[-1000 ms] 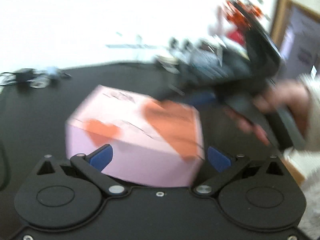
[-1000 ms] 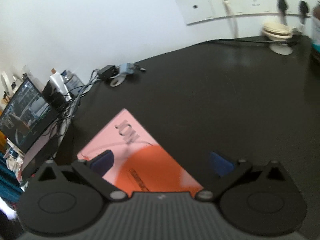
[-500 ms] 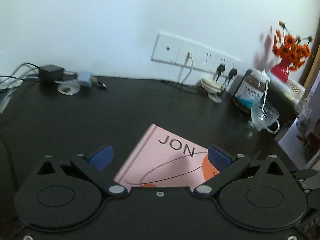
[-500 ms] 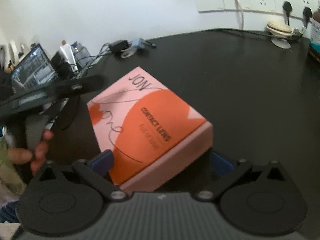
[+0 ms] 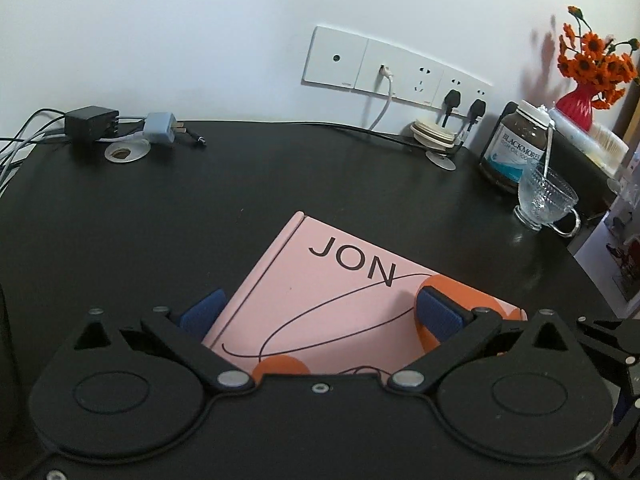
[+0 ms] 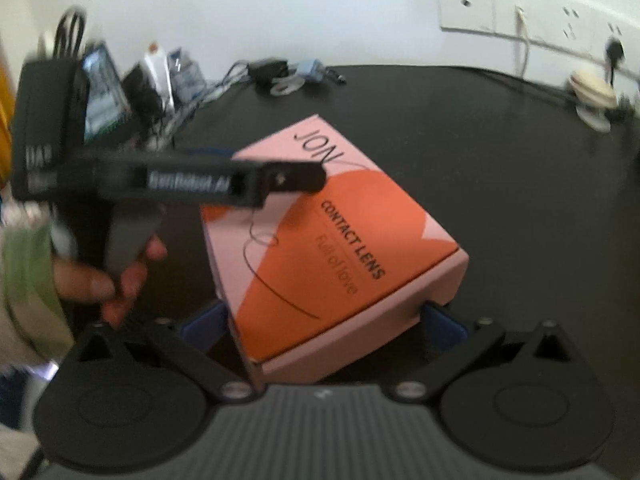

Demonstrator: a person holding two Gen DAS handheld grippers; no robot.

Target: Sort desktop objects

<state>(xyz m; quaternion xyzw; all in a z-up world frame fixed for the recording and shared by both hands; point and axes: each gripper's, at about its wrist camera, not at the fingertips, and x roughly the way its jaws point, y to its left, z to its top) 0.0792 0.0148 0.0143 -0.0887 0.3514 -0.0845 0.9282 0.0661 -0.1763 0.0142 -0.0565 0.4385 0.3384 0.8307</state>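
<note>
**Right now: both grippers at the pink box, neither closed on it**

Right now I have the pink and orange box (image 5: 320,292) marked "JON" lying flat on the black desk (image 5: 280,184), toward its near edge and roughly midway along it, turned so one corner points at the back wall. From the right wrist view the lid reads "CONTACT LENS".

My left gripper (image 5: 320,314) is spread wide above the box. Its left blue pad (image 5: 202,312) sits just off the box's left edge and the right pad (image 5: 438,312) is over the orange patch on the lid; whether that pad touches the lid I cannot tell. Nothing is clamped.

My right gripper (image 6: 322,328) is also spread wide, with the near corner of the box (image 6: 332,248) between its pads. Each pad is just beside a box wall, but I cannot tell whether they touch. In this view the left gripper's black body reaches in from the left over the far part of the lid, held by a hand (image 6: 120,276) with a pale green sleeve; that part is blurred.

Along the desk's far edge: a black adapter (image 5: 92,124) and grey plug (image 5: 160,128) at the left corner, a brown supplement jar (image 5: 516,148) and a glass cup (image 5: 544,200) with a spoon at the right. A red vase of orange flowers (image 5: 580,80) stands beyond the jar.
</note>
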